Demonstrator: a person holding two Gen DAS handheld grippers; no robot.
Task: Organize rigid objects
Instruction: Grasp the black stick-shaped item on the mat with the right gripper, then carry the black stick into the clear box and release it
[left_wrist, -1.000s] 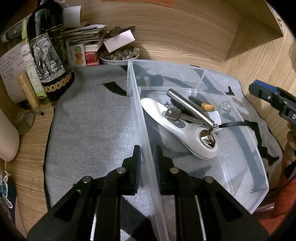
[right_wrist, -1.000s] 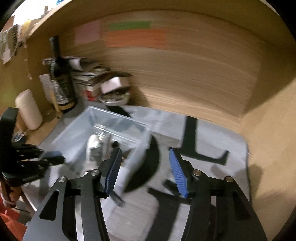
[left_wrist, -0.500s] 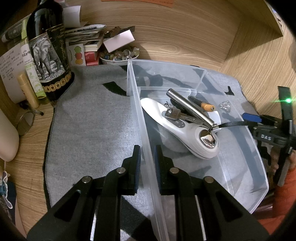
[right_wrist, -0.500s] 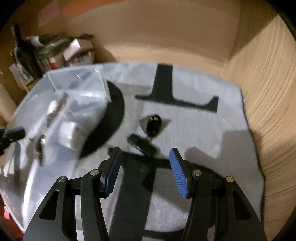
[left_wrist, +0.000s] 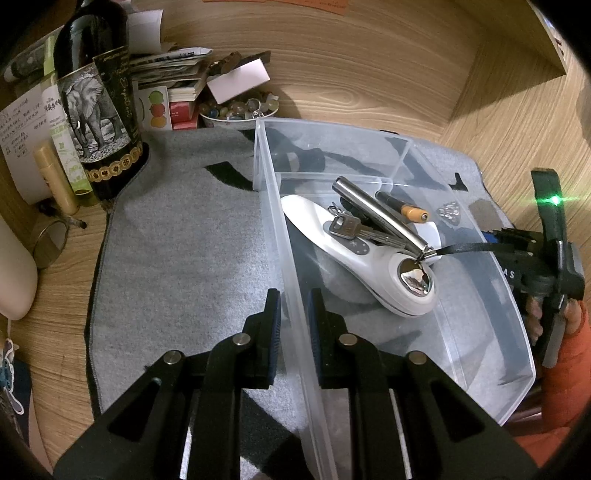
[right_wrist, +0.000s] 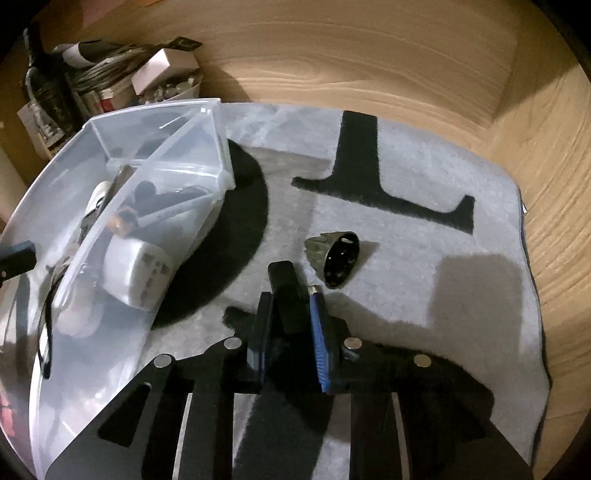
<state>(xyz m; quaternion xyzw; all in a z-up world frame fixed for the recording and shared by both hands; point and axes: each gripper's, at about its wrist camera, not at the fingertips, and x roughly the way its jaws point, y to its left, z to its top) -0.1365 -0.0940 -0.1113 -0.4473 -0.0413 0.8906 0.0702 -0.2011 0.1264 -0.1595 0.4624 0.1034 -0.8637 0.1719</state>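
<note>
My left gripper (left_wrist: 294, 295) is shut on the near left wall of a clear plastic bin (left_wrist: 288, 236). In the bin lie a white handheld device (left_wrist: 369, 266), keys (left_wrist: 347, 227), a silver metal tube (left_wrist: 376, 214) and a black pen with an orange end (left_wrist: 402, 206). My right gripper (right_wrist: 291, 302) is shut on a small black rectangular object (right_wrist: 284, 284) lying on the grey mat (right_wrist: 424, 258), to the right of the bin (right_wrist: 110, 258). A dark perforated metal ring (right_wrist: 338, 258) lies on the mat just right of it.
A wine bottle with an elephant label (left_wrist: 99, 122), stacked papers and boxes (left_wrist: 173, 85), a bowl of beads (left_wrist: 236, 110) and a lip balm tube (left_wrist: 55, 177) stand at the back left. Wooden walls (right_wrist: 369, 55) close the back and right.
My right gripper swung from facing the bin down to the mat, came down over the black object and closed on it. My left gripper stayed shut on the bin wall.
</note>
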